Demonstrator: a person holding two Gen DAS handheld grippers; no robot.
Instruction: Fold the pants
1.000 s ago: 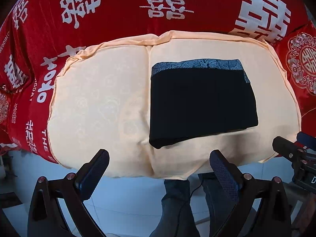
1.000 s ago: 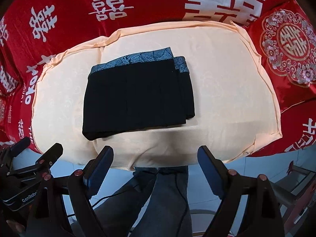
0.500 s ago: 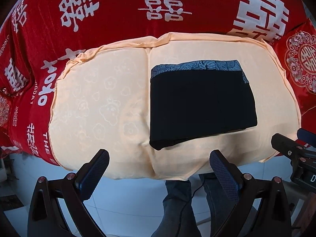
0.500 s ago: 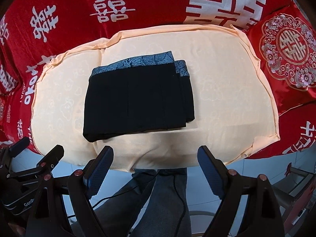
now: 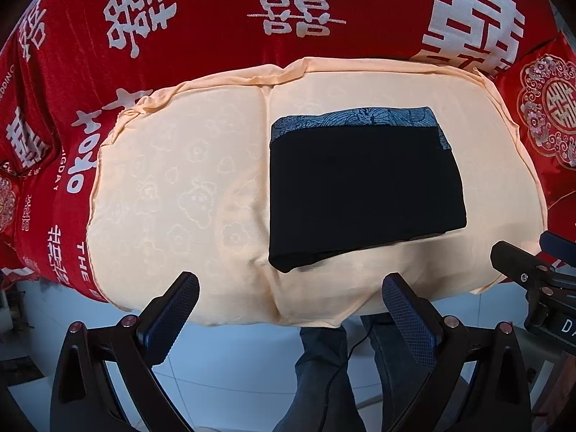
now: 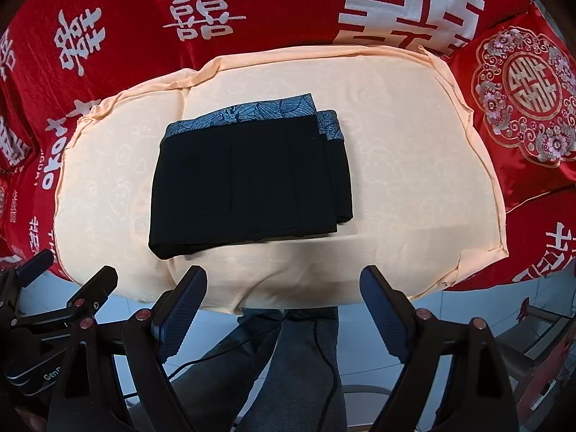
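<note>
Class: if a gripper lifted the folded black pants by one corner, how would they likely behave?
The pants are soft cloth in stacked layers, so they would probably droop and unfold. On the smooth peach cover, a push would likely slide or bunch them, not roll.

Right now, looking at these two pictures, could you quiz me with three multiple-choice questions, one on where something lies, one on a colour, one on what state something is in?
1. Where do the pants lie?
A. on the peach cushion
B. on the floor
C. between one gripper's fingers

2. What colour is the patterned waistband?
A. yellow
B. blue-grey
C. green

3. In what state are the two grippers?
A. both clamped on cloth
B. one open, one shut
C. both open and holding nothing

Answers:
1. A: the black bundle rests wholly on the peach cushion, which lies on the red cover.
2. B: a blue-grey leaf-patterned strip runs along the far edge of the pants.
3. C: the left gripper and the right gripper both stand spread wide apart, with nothing between their fingers, short of the pants.
</note>
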